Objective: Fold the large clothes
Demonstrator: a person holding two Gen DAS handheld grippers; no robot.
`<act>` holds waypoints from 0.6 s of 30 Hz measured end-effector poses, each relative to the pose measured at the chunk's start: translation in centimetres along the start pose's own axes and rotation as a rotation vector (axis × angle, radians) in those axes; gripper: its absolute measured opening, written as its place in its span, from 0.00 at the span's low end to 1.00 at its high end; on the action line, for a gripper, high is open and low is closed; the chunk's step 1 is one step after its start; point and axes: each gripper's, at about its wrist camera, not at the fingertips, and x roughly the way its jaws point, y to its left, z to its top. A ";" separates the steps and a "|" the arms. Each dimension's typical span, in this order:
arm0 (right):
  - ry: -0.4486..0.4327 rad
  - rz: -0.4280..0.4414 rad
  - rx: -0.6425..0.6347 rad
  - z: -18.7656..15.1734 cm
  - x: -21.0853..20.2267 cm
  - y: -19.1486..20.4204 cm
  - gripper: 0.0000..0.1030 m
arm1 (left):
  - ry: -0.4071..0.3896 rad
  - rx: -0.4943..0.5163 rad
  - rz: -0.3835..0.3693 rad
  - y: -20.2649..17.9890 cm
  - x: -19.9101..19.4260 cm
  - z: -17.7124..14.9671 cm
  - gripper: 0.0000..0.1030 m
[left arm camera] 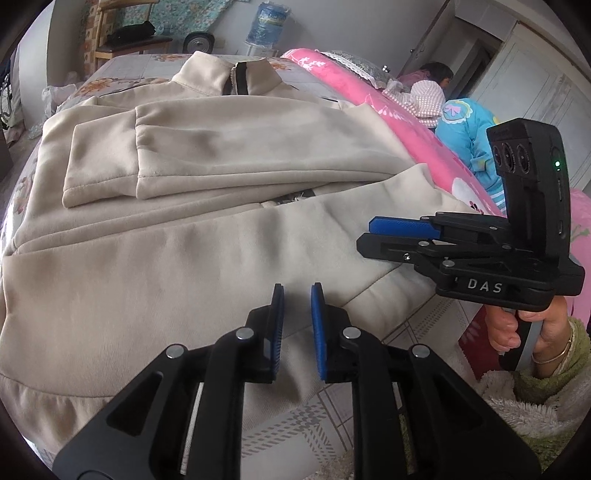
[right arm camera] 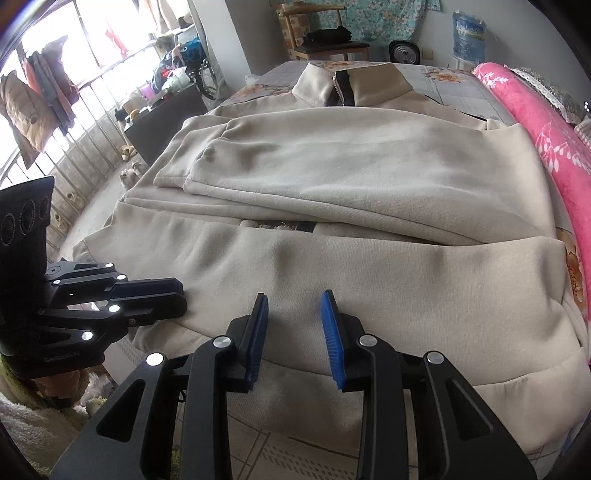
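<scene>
A large beige zip jacket (left arm camera: 207, 236) lies flat on the bed, collar at the far end, both sleeves folded across its chest; it also shows in the right wrist view (right arm camera: 369, 221). My left gripper (left arm camera: 297, 291) is open and empty, hovering over the jacket's near hem. My right gripper (right arm camera: 294, 297) is open and empty over the hem as well. In the left wrist view the right gripper (left arm camera: 369, 236) sits at the jacket's right edge. In the right wrist view the left gripper (right arm camera: 181, 299) sits at the jacket's left hem corner.
The bed sheet (left arm camera: 417, 321) is checked with flowers. A rolled pink blanket (right arm camera: 546, 125) lies along the bed's right side. A child in blue (left arm camera: 469, 129) is beyond it. A wooden chair (right arm camera: 317, 37), a water jug (right arm camera: 469, 33) and a window railing (right arm camera: 74, 122) lie beyond the bed.
</scene>
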 end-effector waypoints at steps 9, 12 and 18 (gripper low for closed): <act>0.030 0.020 -0.018 -0.6 1.2 1.1 0.29 | -0.001 0.009 0.007 -0.2 0.0 0.0 0.15; 0.027 0.028 -0.005 -0.7 1.2 0.9 0.29 | -0.001 0.013 0.016 -0.2 -0.1 -0.1 0.15; 0.029 0.027 -0.011 -0.8 1.2 0.9 0.29 | 0.001 0.006 0.086 0.9 -1.1 -0.6 0.15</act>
